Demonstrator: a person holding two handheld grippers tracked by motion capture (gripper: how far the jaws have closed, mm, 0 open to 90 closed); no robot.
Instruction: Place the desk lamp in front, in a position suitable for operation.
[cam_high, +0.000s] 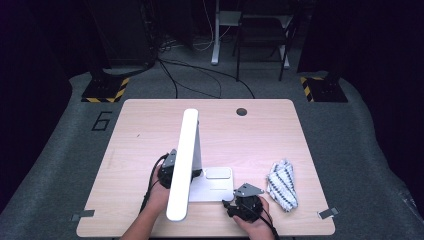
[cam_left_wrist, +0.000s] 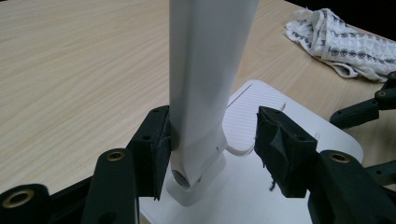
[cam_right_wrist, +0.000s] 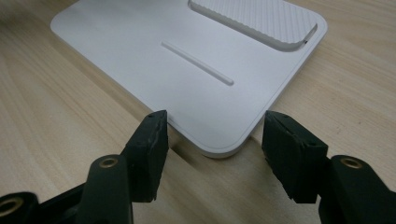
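Straddling lamp arm (cam_left_wrist: 205, 70): left tongs (cam_left_wrist: 210, 140) | base corner (cam_right_wrist: 229, 140): right tongs (cam_right_wrist: 212, 140)

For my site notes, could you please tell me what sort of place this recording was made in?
Probably a lab or recording studio, not a home: a lone wooden table on grey carpet, black stands on hazard-striped bases, loose floor cables, darkness all round. A white desk lamp stands on the table.

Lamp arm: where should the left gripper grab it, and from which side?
Grip the lamp arm low, just above its hinge, coming from the near side as the left gripper stands now. That stretch is straight and flat-sided, narrow enough to fit between the fingers, and close to the base.
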